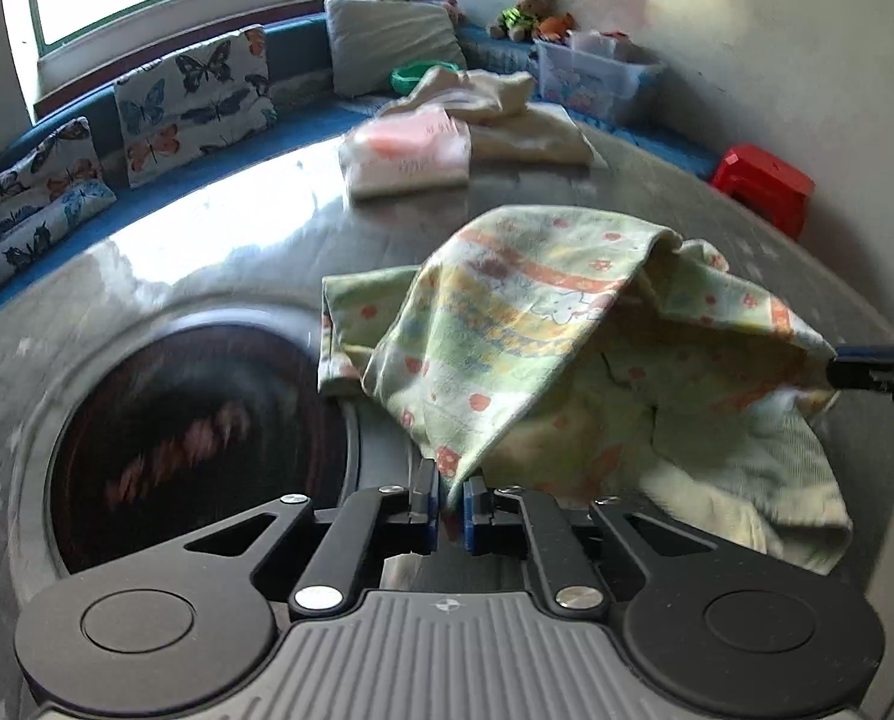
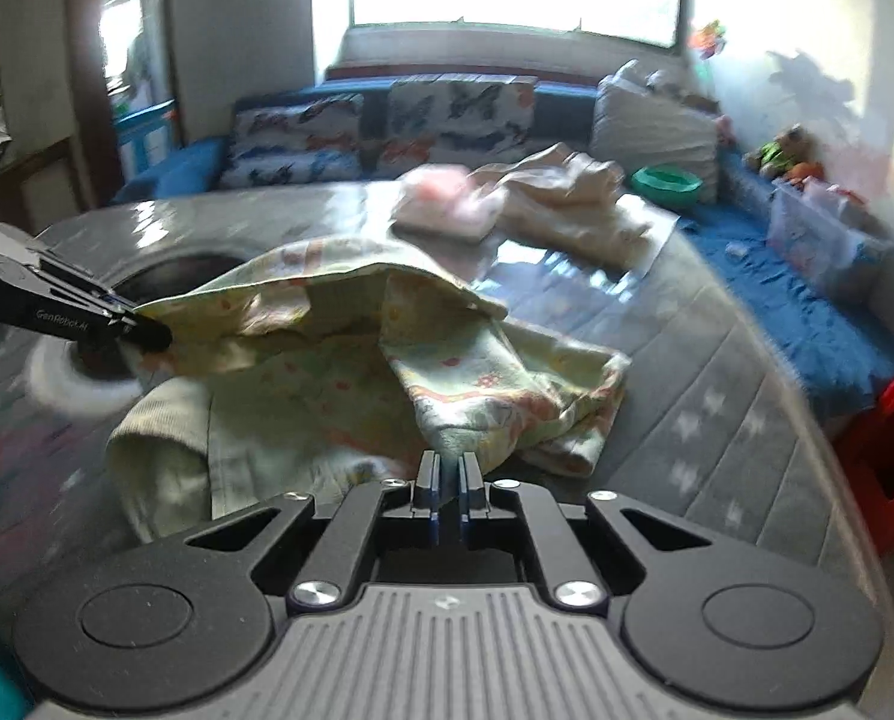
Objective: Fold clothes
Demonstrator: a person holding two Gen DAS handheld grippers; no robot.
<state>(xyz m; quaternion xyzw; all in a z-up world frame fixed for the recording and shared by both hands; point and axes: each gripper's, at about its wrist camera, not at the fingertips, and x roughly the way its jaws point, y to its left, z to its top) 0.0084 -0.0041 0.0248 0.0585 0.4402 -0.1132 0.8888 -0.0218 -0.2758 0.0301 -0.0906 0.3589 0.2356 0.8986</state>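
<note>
"GenRobot.AI" on left claw (image 2: pixel 147 324)

A round grey table (image 1: pixel 219 252) with a shiny cover and a dark round centre (image 1: pixel 201 444) filled the frame, carrying a pale green printed garment (image 1: pixel 543 324) at the middle, partly lifted, a folded pink-and-white pile (image 1: pixel 408 156) and a rumpled cream cloth (image 1: pixel 525 120) toward the top.

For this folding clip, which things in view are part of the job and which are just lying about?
In the job:
- printed garment, gripped at two corners
- left tongs
- right tongs
- folded pink garment
- cream clothes

Lying about:
- butterfly cushions
- green bowl
- red stool
- toys
</note>
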